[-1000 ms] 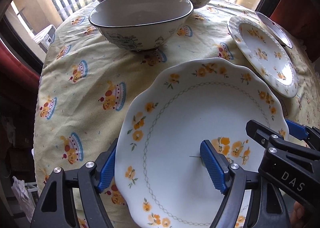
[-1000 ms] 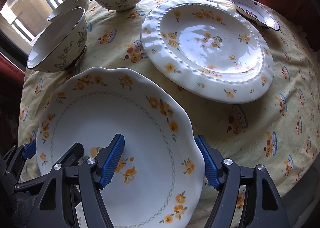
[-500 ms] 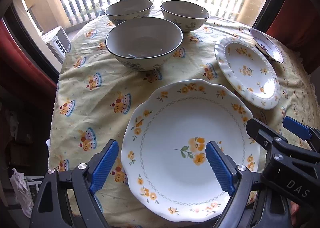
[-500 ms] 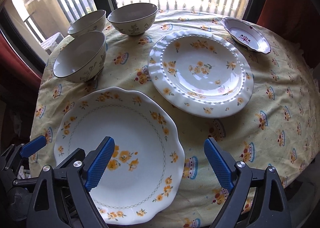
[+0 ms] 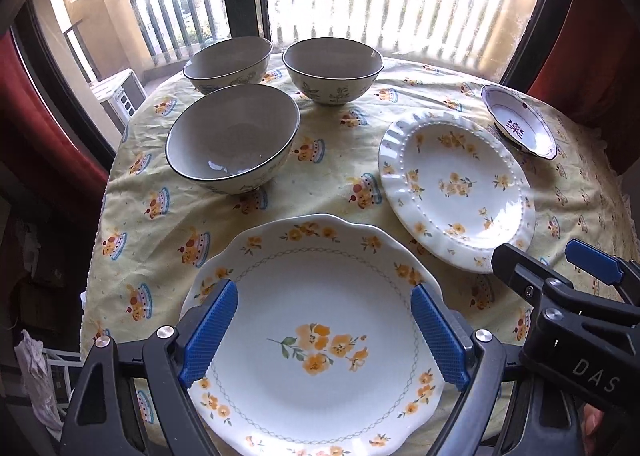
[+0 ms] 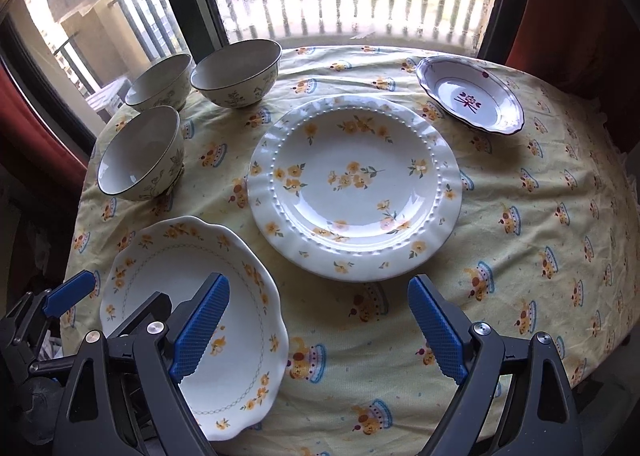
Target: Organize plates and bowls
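Observation:
A scalloped plate (image 5: pixel 320 344) with yellow flowers lies flat on the cloth near the table's front edge. My left gripper (image 5: pixel 324 292) hovers above it, open, with its blue pads clear of the plate. My right gripper (image 6: pixel 318 282) is open too, over bare cloth between that scalloped plate (image 6: pixel 192 320) and a beaded flowered plate (image 6: pixel 354 185). Three grey-lined bowls (image 5: pixel 234 137) (image 5: pixel 228 63) (image 5: pixel 332 67) stand at the back left. A small purple-rimmed dish (image 6: pixel 470 99) sits at the back right.
The round table wears a yellow cupcake-print cloth (image 6: pixel 520 236) that falls away at the left and front edges. A window with balcony railing (image 5: pixel 360 15) is behind, with red curtains (image 5: pixel 600 35) at both sides. My right gripper's black body (image 5: pixel 560 316) crowds the left wrist view.
Both grippers rose and drew back from the scalloped plate while their jaws widened. The plate stays flat on the cloth, and more of the table shows.

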Demonstrator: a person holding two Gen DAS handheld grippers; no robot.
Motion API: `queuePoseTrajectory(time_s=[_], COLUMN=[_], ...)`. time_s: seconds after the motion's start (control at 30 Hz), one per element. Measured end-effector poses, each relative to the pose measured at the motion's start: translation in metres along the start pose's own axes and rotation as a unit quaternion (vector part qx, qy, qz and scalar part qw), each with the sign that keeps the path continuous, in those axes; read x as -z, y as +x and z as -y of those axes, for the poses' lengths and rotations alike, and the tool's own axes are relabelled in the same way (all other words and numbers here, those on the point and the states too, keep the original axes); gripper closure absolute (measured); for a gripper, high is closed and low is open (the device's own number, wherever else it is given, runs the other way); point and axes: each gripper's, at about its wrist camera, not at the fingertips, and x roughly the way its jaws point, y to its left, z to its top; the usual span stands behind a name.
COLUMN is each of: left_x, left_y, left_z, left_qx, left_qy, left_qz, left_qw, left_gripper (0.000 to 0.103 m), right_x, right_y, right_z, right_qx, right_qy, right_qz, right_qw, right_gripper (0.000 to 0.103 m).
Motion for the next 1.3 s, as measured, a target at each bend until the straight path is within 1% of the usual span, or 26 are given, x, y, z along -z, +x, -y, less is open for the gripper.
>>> queuePoseTrajectory(time_s=[0.1, 0.23, 0.3, 0.37, 0.47, 0.57, 0.63, 0.73, 0.97, 1.07, 1.1, 1.2, 1.3], left_x=[-0.009, -0.025, -0.033, -0.041, -0.05, -0.06, -0.066, -0.075, -0.081, -0.081, -0.08, -0.079, -0.078], left_y=[0.002, 0.007, 0.013, 0.022, 0.035, 0.055, 0.069, 0.089, 0.123, 0.133, 0.134, 0.135, 0.135], left_z=[0.018, 0.039, 0.049, 0.059, 0.073, 0.081, 0.084, 0.087, 0.09, 0.091, 0.091, 0.093, 0.095], left_qx=[-0.006, -0.014, -0.025, -0.027, -0.04, -0.046, -0.047, -0.054, -0.065, -0.06, -0.062, -0.064, -0.067], left_qy=[-0.005, -0.021, -0.031, -0.039, -0.041, -0.046, -0.047, -0.047, -0.056, -0.059, -0.058, -0.053, -0.051], left_qz=[0.006, 0.013, 0.01, 0.008, 0.012, 0.0, -0.007, -0.017, -0.043, -0.059, -0.057, -0.052, -0.051], left_qw=[0.9999, 0.9996, 0.9992, 0.9988, 0.9983, 0.9979, 0.9978, 0.9973, 0.9954, 0.9947, 0.9948, 0.9952, 0.9952], left_gripper=[0.013, 0.014, 0.015, 0.018, 0.019, 0.018, 0.019, 0.019, 0.024, 0.028, 0.026, 0.025, 0.024], right_x=[-0.012, -0.031, -0.04, -0.049, -0.061, -0.073, -0.08, -0.09, -0.104, -0.106, -0.105, -0.104, -0.104], right_y=[0.0, 0.006, 0.009, 0.014, 0.024, 0.041, 0.054, 0.073, 0.113, 0.126, 0.13, 0.141, 0.144], right_z=[0.016, 0.04, 0.051, 0.06, 0.073, 0.082, 0.087, 0.093, 0.101, 0.102, 0.103, 0.106, 0.106], right_qx=[0.006, -0.008, -0.007, -0.004, -0.01, -0.015, -0.019, -0.026, -0.033, -0.036, -0.036, -0.054, -0.057], right_qy=[-0.003, 0.004, 0.003, -0.003, -0.014, -0.023, -0.027, -0.034, -0.044, -0.046, -0.046, -0.034, -0.037], right_qz=[0.001, -0.002, 0.003, 0.009, 0.017, 0.013, 0.006, -0.002, -0.025, -0.037, -0.041, -0.058, -0.061], right_qw=[1.0, 1.0, 1.0, 1.0, 1.0, 1.0, 0.999, 0.999, 0.998, 0.998, 0.997, 0.996, 0.996], right_gripper=[0.01, 0.01, 0.01, 0.01, 0.011, 0.015, 0.02, 0.023, 0.024, 0.024, 0.024, 0.032, 0.04])
